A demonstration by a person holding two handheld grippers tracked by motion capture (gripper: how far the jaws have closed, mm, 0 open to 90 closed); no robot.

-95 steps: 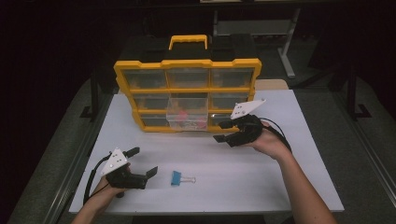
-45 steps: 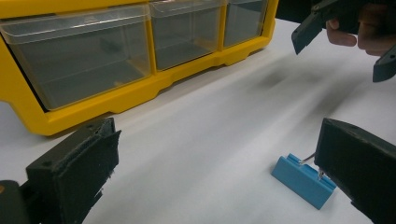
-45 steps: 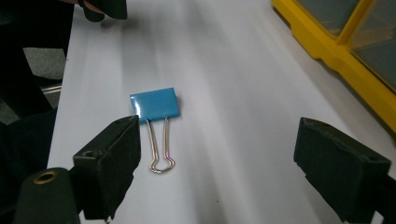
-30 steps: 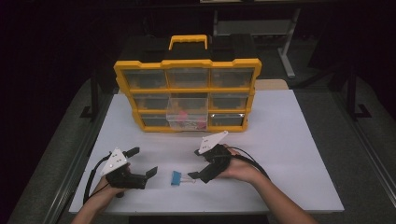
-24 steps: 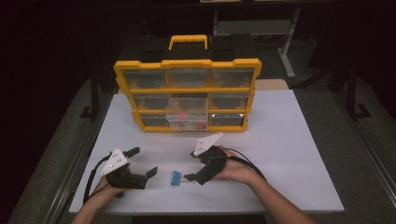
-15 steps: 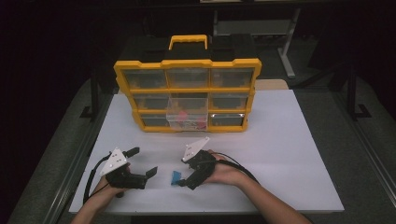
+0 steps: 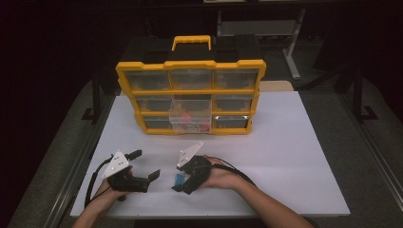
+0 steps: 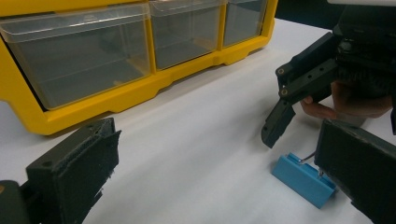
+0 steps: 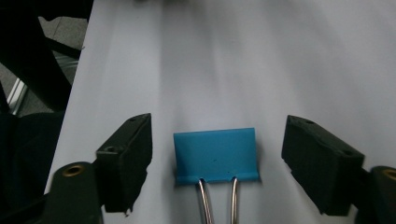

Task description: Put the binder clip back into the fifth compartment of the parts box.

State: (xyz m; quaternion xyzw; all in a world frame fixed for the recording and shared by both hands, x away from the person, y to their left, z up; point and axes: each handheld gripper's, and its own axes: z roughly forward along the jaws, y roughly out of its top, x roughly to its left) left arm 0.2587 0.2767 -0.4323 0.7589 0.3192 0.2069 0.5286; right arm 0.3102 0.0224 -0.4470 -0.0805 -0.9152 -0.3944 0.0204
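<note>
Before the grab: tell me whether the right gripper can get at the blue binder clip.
Probably yes. The right gripper has its jaws astride the blue binder clip, apart from it on both sides and just closing in, with nothing between.

I see a white table (image 7: 294, 156) carrying everything; a yellow organizer case (image 7: 190, 97) stands upright near its far edge, one clear drawer (image 7: 191, 116) pulled out over the tabletop; a blue binder clip (image 9: 215, 154) lies flat near the front edge, its wire handles toward the right-hand side.
</note>
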